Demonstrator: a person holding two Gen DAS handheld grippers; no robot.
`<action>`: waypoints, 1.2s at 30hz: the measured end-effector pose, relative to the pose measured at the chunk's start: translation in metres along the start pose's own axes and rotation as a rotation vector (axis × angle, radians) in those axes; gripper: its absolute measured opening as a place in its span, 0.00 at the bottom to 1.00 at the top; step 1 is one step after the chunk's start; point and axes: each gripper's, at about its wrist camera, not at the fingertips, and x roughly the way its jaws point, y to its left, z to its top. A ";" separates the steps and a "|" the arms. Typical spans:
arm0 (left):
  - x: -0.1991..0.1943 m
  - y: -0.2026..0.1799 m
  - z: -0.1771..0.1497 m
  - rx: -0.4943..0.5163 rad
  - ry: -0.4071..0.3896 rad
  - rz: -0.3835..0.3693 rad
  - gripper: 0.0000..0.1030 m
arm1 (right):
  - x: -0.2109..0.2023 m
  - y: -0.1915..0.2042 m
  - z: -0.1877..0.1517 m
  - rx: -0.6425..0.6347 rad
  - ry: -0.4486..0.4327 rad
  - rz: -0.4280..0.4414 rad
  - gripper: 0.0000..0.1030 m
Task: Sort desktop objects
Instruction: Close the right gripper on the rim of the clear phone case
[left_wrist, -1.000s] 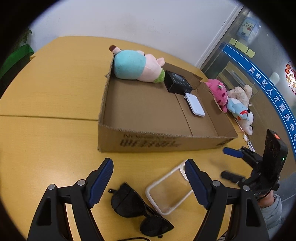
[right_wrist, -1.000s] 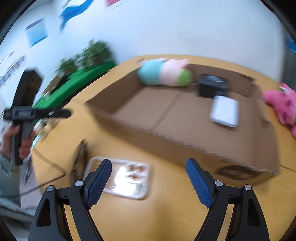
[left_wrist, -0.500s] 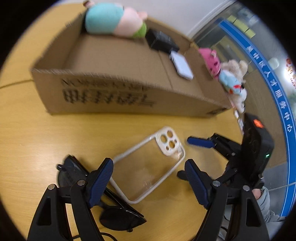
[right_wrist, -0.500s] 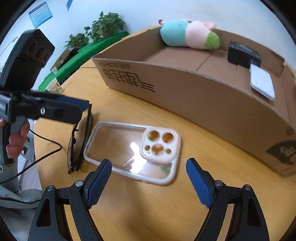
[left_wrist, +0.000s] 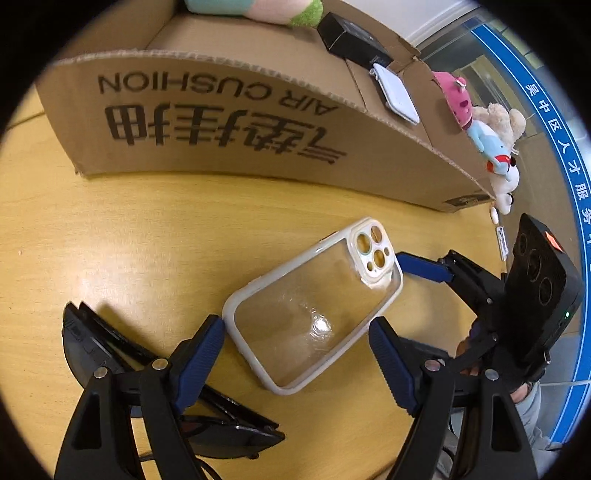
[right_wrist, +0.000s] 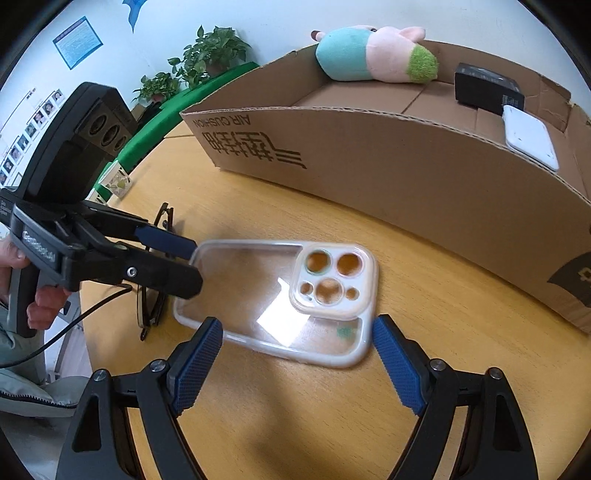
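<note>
A clear phone case with a white rim lies flat on the wooden table, and shows in the right wrist view too. My left gripper is open, its jaws straddling the case's near end. My right gripper is open, its jaws on either side of the case's long edge. Black sunglasses lie to the left of the case, partly under my left gripper's finger. The open cardboard box stands behind and holds a plush toy, a black box and a white device.
Several plush toys lie on the table beyond the box's right end. A small white item lies near the table's right edge. Green plants stand beyond the table. A black cable hangs from my left gripper.
Both grippers have come down and in toward the phone case, which now lies between both pairs of jaws. The box looms closer. The case has not moved.
</note>
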 end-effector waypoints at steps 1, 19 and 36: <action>-0.001 0.001 0.001 -0.005 -0.007 -0.004 0.77 | 0.000 0.000 0.000 -0.001 0.000 -0.004 0.82; -0.043 -0.034 0.017 0.133 -0.257 -0.142 0.77 | -0.062 -0.017 -0.008 0.072 -0.265 -0.002 0.82; -0.004 -0.013 0.028 0.168 -0.155 0.000 0.61 | -0.034 -0.032 -0.024 0.091 -0.081 -0.204 0.55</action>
